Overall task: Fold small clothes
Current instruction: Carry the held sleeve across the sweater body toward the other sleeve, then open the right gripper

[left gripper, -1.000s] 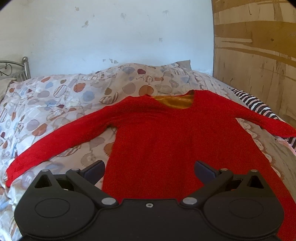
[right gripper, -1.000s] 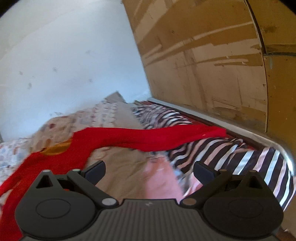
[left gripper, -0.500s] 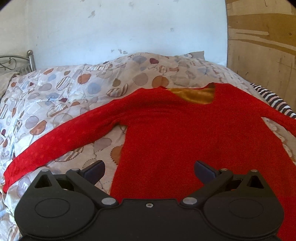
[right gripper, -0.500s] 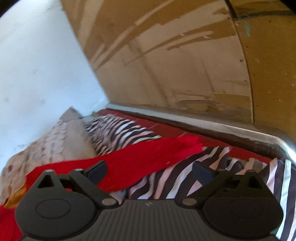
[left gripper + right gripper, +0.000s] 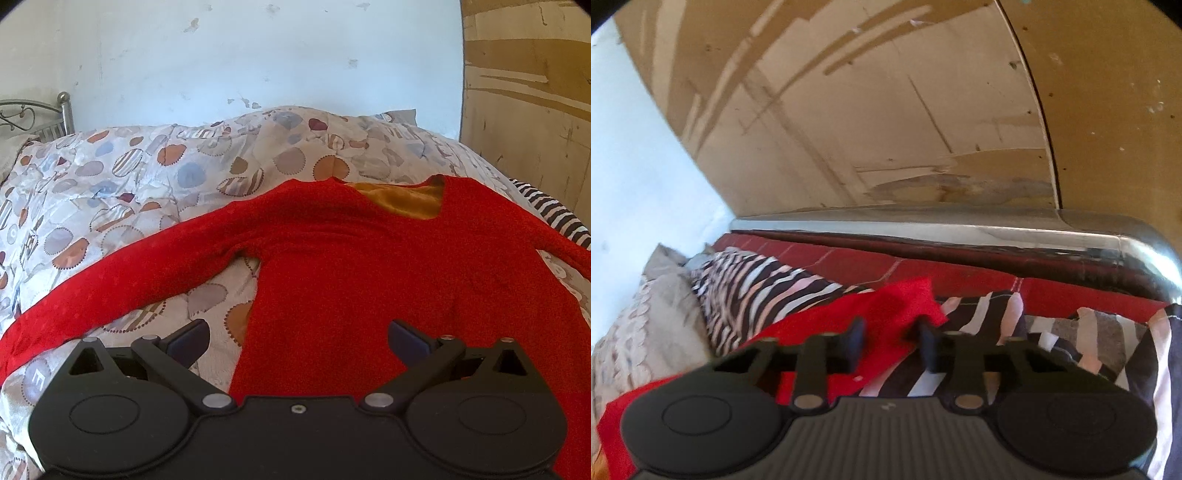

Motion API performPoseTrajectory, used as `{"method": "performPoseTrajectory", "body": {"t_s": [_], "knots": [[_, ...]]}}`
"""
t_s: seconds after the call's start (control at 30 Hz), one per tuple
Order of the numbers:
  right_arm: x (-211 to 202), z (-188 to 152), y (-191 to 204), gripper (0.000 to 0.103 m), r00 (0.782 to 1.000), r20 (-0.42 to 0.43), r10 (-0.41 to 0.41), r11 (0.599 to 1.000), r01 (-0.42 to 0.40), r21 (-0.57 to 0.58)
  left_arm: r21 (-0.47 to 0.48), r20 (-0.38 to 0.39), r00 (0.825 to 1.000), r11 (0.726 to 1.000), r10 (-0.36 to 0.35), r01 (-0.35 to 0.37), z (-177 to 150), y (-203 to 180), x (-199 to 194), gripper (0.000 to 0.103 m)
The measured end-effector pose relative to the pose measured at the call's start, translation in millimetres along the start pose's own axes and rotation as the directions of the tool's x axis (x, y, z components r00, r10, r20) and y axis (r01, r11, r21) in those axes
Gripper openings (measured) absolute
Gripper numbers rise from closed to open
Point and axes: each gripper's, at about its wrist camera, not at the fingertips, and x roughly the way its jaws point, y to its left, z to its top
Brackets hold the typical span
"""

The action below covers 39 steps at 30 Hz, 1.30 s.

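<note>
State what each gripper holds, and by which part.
The left gripper is open and holds nothing. The right gripper straddles the cuff end of the red top's sleeve; whether it has clamped yet cannot be told.

Covered in a quilt [image 5: 155, 192] printed with round patches, beneath a scuffed white wall [image 5: 258, 55]. Edged at far left by a metal bedstead [image 5: 48, 114], at right by a striped blanket [image 5: 979, 321], chrome rail [image 5: 942, 229] and worn wooden panel [image 5: 886, 110].
</note>
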Motion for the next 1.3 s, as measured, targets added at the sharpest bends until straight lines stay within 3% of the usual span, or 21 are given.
{"method": "performPoseTrajectory", "body": {"t_s": [0.07, 0.3, 0.4, 0.53, 0.67, 0.8, 0.97, 1.07, 1.17, 1.3], "knots": [[0.3, 2.4, 3.7, 0.009, 1.000, 0.018, -0.004, 1.000, 0.005, -0.019, -0.004, 0.001, 1.000, 1.000, 0.002, -0.002, 0.5, 2.8, 1.3, 0.102], [-30.8, 12.3, 50.9, 0.008, 0.986, 0.145, 0.085, 0.980, -0.056, -0.191, -0.024, 0.005, 1.000, 1.000, 0.010, -0.010, 6.6, 13.4, 5.3, 0.102], [-51.1, 15.9, 89.7, 0.007, 0.967, 0.186, 0.177, 0.949, -0.118, -0.292, -0.038, 0.012, 1.000, 0.999, 0.011, -0.011, 11.3, 18.6, 5.1, 0.102], [-81.4, 9.6, 156.5, 0.007, 0.920, 0.198, 0.337, 0.860, -0.216, -0.462, -0.069, 0.029, 0.999, 0.998, 0.015, -0.013, 15.8, 27.0, 2.1, 0.102], [-116.6, -16.8, 229.2, 0.007, 0.843, 0.153, 0.516, 0.715, -0.326, -0.618, -0.095, 0.036, 0.999, 0.995, 0.023, -0.020, 18.1, 36.6, 0.0, 0.102], [-151.0, -67.6, 296.5, 0.007, 0.745, 0.041, 0.666, 0.535, -0.438, -0.722, -0.119, 0.044, 0.998, 0.992, 0.037, -0.031, 18.7, 47.5, -2.7, 0.102], [-173.9, -152.6, 349.3, 0.007, 0.664, -0.153, 0.732, 0.307, -0.521, -0.796, -0.164, 0.043, 0.997, 0.985, 0.063, -0.055, 16.6, 65.1, -4.1, 0.102], [-182.5, -213.4, 361.6, 0.007, 0.644, -0.285, 0.709, 0.165, -0.545, -0.822, -0.188, 0.036, 0.996, 0.980, 0.077, -0.069, 14.5, 76.1, -3.1, 0.102], [-184.9, -269.3, 363.0, 0.007, 0.646, -0.387, 0.658, 0.021, -0.529, -0.848, -0.208, 0.028, 0.996, 0.975, 0.090, -0.082, 11.3, 85.4, -0.5, 0.102], [-196.4, -326.1, 350.5, 0.011, 0.653, -0.466, 0.598, -0.103, -0.514, -0.852, -0.223, 0.018, 0.995, 0.970, 0.098, -0.092, 7.6, 92.1, 4.6, 0.102]]}}
